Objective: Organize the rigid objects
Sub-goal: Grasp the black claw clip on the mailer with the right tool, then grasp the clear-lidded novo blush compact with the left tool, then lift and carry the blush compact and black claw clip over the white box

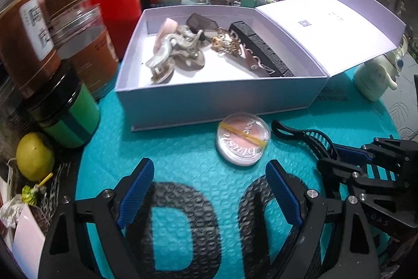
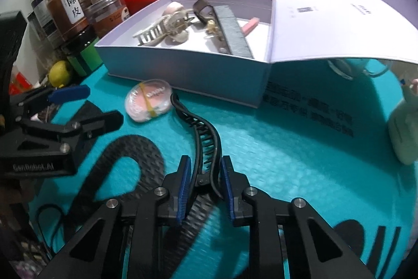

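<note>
Already boxed: several clips in box (image 2: 183, 64) | right gripper (image 2: 203, 179) clamps black hair clip (image 2: 206, 137) | left gripper (image 1: 209, 187) open, empty | blush compact (image 1: 243, 141) left on surface (image 1: 169, 148)

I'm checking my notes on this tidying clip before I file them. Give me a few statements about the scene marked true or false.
1. The right tongs are closed on the black hair clip. True.
2. The round blush compact lies inside the box. False: it lies on the teal mat, in front of the white box.
3. The left tongs are open with nothing between them. True.
4. The box's lid is shut. False: it is folded open to the side.
5. A black comb lies in the box. True.
6. The lemon sits in the box. False: it is outside, beside the green jar.
</note>
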Demonstrator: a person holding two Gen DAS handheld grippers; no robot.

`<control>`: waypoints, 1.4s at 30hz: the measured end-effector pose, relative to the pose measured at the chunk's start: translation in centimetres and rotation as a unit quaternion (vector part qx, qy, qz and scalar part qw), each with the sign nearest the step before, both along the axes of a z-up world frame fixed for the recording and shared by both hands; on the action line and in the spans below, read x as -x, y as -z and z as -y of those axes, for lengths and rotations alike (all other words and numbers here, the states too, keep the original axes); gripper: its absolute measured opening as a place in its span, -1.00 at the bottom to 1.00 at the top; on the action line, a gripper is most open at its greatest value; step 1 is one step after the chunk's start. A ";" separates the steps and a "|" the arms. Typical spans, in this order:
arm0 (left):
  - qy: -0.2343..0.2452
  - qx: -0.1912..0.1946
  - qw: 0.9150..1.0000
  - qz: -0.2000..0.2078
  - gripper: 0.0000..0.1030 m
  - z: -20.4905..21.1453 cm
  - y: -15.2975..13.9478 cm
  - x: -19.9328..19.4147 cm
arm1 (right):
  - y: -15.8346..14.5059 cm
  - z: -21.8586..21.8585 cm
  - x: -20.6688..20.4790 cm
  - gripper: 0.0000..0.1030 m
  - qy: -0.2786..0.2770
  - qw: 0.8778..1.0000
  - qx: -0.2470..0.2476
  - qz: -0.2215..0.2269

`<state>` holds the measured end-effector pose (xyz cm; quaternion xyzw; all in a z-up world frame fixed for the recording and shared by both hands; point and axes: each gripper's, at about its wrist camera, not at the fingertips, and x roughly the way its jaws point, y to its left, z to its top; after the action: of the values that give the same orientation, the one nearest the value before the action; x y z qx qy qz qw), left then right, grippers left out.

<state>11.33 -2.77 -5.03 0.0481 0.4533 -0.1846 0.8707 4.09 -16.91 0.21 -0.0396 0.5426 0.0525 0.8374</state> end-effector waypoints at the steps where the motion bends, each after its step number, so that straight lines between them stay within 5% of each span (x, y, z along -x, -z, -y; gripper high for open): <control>1: 0.005 -0.002 1.000 0.002 0.71 0.3 0.0 -0.1 | 0.0 0.4 0.2 -0.55 0.002 1.000 0.001 0.000; 19: 0.010 -0.017 1.000 -0.009 0.71 4.1 1.6 -2.4 | 0.4 3.3 0.7 -0.52 0.026 1.000 -0.002 0.001; 21: 0.007 -0.018 1.000 -0.002 0.55 4.2 1.5 -2.4 | 0.4 3.4 0.7 -0.52 0.026 1.000 -0.004 0.002; 23: 0.011 -0.022 1.000 0.010 0.07 4.4 1.3 -2.0 | 0.4 3.4 0.6 -0.52 0.027 1.000 -0.007 0.004; 42: 0.004 0.004 1.000 -0.004 0.03 2.2 0.6 1.2 | -0.2 3.0 1.8 -0.61 0.032 0.999 -0.014 0.010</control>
<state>10.13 -4.99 -5.58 0.0457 0.4559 -0.1904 0.8682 2.33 -19.94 0.46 -0.0109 0.5343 0.0334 0.8446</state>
